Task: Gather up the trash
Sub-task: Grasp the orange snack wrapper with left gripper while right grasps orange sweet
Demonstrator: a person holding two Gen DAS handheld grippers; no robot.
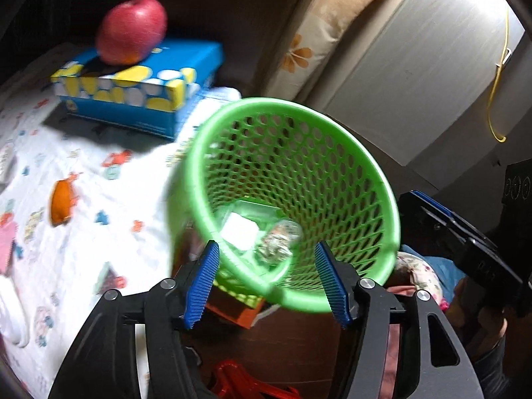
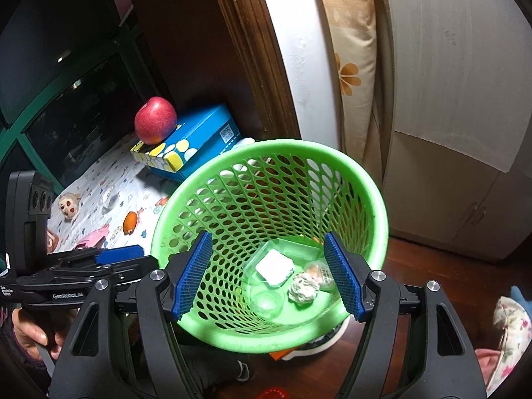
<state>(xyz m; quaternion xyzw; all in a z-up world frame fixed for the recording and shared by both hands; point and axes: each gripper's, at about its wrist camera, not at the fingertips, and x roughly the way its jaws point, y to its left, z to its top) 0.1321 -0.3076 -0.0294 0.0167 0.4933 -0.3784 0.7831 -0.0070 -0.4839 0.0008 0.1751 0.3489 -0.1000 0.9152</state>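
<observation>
A green mesh basket (image 1: 332, 153) (image 2: 365, 206) stands beside a table. In it lie a clear plastic box with a white pad (image 2: 274, 266) (image 1: 237, 231), a crumpled paper ball (image 2: 302, 287) (image 1: 277, 246) and a clear cup (image 2: 266, 301). My left gripper (image 1: 266, 284) is open and empty over the basket's near rim. My right gripper (image 2: 266, 279) is open and empty above the basket's inside. The left gripper also shows in the right wrist view (image 2: 109, 259), at the basket's left. An orange scrap (image 1: 61, 206) (image 2: 129, 222) lies on the patterned tablecloth (image 1: 93, 153).
A red apple (image 1: 131, 30) (image 2: 155, 119) sits on a blue tissue box (image 1: 139, 89) (image 2: 196, 141) at the table's far end. A small toy face (image 2: 69, 206) and pink items (image 2: 94, 237) lie on the cloth. A flowered pillow (image 1: 319, 30) leans against a grey cabinet (image 1: 415, 66).
</observation>
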